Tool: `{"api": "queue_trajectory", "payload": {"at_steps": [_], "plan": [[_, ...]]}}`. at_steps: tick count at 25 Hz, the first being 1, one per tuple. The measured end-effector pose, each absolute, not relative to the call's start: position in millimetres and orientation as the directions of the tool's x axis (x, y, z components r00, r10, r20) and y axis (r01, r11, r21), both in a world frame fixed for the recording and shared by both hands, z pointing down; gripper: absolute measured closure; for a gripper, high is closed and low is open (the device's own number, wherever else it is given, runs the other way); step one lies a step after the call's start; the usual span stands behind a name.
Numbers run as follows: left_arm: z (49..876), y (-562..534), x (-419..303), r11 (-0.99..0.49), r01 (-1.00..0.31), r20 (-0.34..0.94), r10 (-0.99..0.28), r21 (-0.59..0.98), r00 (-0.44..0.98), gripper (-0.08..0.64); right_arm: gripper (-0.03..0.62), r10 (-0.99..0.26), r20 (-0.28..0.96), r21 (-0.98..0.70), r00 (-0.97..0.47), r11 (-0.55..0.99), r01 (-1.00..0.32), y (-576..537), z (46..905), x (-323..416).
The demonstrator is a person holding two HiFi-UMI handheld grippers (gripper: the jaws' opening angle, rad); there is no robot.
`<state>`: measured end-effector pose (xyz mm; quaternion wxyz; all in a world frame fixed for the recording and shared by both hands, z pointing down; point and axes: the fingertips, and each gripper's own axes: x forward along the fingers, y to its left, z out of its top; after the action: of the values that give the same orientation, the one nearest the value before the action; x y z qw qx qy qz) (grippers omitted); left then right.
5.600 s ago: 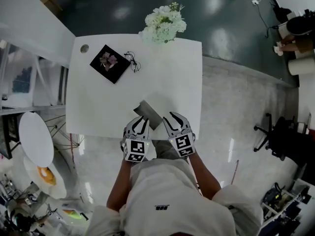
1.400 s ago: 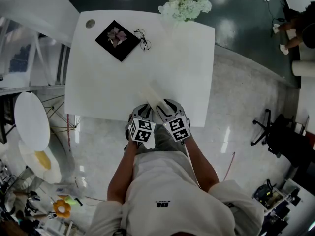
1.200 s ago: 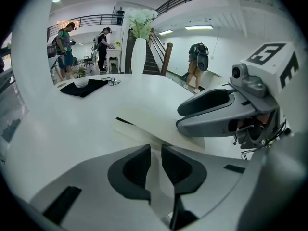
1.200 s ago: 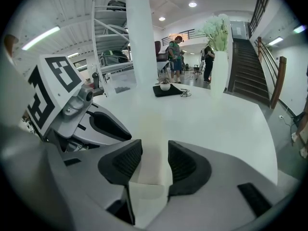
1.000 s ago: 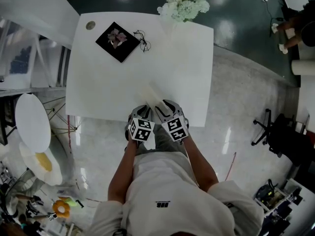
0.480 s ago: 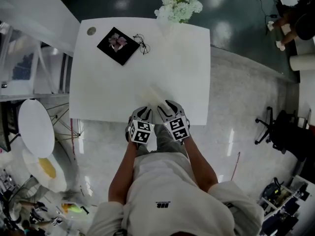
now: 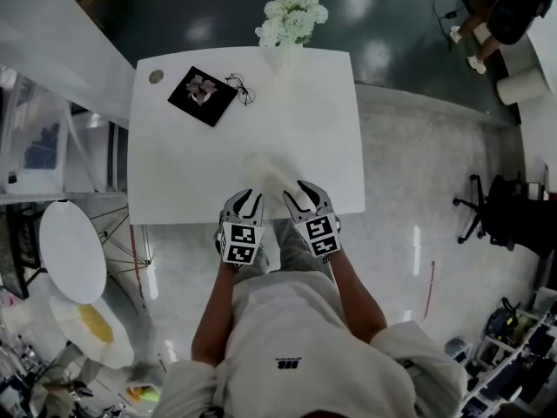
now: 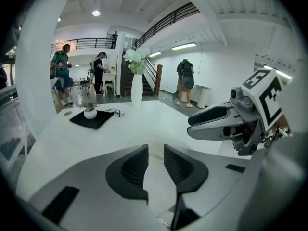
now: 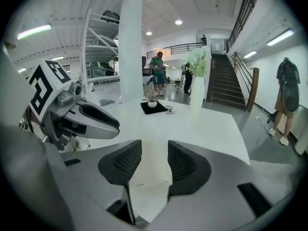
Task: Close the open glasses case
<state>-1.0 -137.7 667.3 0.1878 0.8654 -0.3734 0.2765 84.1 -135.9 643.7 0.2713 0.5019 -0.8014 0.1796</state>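
Since a few seconds back, both tongs have lifted off the glasses case (image 7: 265, 167), which now lies shut by the near edge of the desk (image 7: 191, 172), just beyond them. Our left tongs (image 7: 246, 197) stand parted and empty; our right tongs (image 7: 305, 188) have just been narrowing on nothing. We judge the closing done.

Head view: head-mounted, high above, looks steeply down; the whole bench (image 7: 174, 172) is in frame, with the left claw (image 7: 250, 196) at its near edge.
Left gripper view: low and close over the near bench edge; faces along the top toward the black mat (image 7: 202, 96) and the flower vase (image 7: 290, 17) at the far end.
Right gripper view: same low station, just beside, same heading.
Shared by all three: bench top, black mat, flower vase.
Shared by head view and right gripper view: left claw, at the latter's left edge.
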Motion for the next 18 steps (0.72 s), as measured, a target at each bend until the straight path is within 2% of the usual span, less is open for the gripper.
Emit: {"api": "queue_trajectory", "payload": {"at_steps": [6,18], "plan": [[612.9,-132.8,-11.9,-0.689,-0.722,0.494,-0.607,0.062,0.622,0.446,0.422,-0.779,0.554,0.049,-0.293,0.382,-0.923,-116.0,613.3,90.0],[555.0,-111.2,-41.1,-0.701,-0.713,0.384,-0.664,-0.022,0.641,0.446,0.422,-0.866,0.437,0.089,-0.242,0.31,-0.947,-85.6,543.5,73.7]]}}
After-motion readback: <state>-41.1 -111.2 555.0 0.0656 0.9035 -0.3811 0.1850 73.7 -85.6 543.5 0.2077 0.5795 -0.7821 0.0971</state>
